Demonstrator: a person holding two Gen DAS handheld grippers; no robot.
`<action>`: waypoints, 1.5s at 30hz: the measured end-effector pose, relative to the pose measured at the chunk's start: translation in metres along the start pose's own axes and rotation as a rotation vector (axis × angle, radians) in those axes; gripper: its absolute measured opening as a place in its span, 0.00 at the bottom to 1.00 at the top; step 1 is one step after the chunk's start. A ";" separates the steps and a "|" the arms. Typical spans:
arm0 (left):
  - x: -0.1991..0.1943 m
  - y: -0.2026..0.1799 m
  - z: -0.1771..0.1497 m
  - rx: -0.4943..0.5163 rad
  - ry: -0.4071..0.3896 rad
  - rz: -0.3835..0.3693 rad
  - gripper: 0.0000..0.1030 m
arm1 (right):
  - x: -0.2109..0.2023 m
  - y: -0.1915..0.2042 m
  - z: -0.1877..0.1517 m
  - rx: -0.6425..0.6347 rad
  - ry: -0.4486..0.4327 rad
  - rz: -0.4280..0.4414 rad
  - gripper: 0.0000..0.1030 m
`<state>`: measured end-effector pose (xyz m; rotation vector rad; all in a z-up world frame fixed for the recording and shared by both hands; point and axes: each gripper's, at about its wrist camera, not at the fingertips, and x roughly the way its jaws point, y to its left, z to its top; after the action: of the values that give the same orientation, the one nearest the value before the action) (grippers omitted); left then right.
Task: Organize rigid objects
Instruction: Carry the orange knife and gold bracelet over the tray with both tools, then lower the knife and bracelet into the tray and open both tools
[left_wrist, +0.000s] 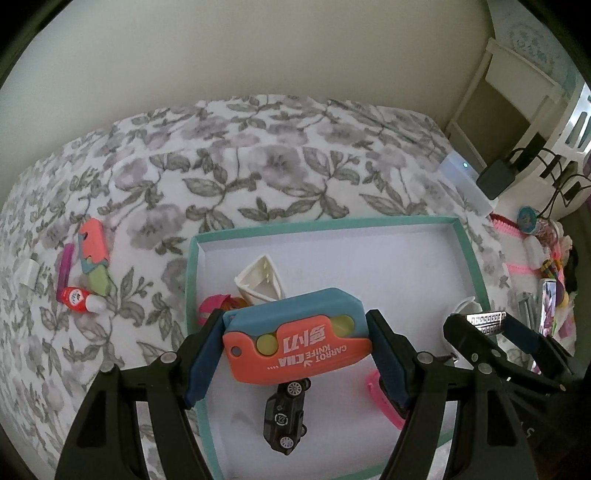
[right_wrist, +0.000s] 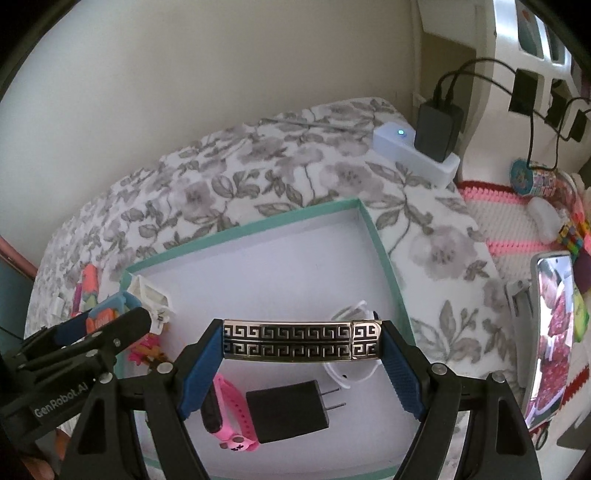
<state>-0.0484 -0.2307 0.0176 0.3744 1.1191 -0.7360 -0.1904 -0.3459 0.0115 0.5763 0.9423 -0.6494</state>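
Holding two items over the teal-rimmed tray (left_wrist: 192, 295), one per gripper. Left gripper (left_wrist: 297, 334) is clamped across the ends of the carrot knife toy (left_wrist: 295, 332), an orange and blue plastic shell, held level above the tray floor and over the black toy car (left_wrist: 284, 417). Judged light, stiff, smooth-faced; the end-to-end grip on the blue pads looks secure, though a glossy shell could pivot if squeeze slackens.

Right gripper (right_wrist: 301, 341) grips the metal bar (right_wrist: 301, 339), a polished piece with Greek-key pattern, by its two short ends, above the black plug adapter (right_wrist: 288, 411) and pink band (right_wrist: 232, 413) lying in the tray. Judged denser than the toy, rigid, slippery on its plated faces; ends are the sensible hold.

Outside the tray on the floral cloth (left_wrist: 258, 166): a second carrot toy (left_wrist: 94, 254) and a red-capped bottle (left_wrist: 79, 299). Both look light and hard; best taken across the narrow width.
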 end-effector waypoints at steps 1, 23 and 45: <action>0.002 0.000 -0.001 -0.002 0.005 0.000 0.74 | 0.001 0.000 0.000 0.000 0.005 0.000 0.81; 0.015 -0.005 -0.005 -0.008 0.049 0.007 0.74 | 0.012 -0.006 -0.005 -0.012 0.074 -0.018 0.81; 0.008 -0.001 -0.002 -0.035 0.052 -0.015 0.74 | 0.015 0.000 -0.004 -0.062 0.080 -0.049 0.81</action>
<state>-0.0489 -0.2331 0.0099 0.3574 1.1833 -0.7219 -0.1860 -0.3461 -0.0034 0.5287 1.0506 -0.6424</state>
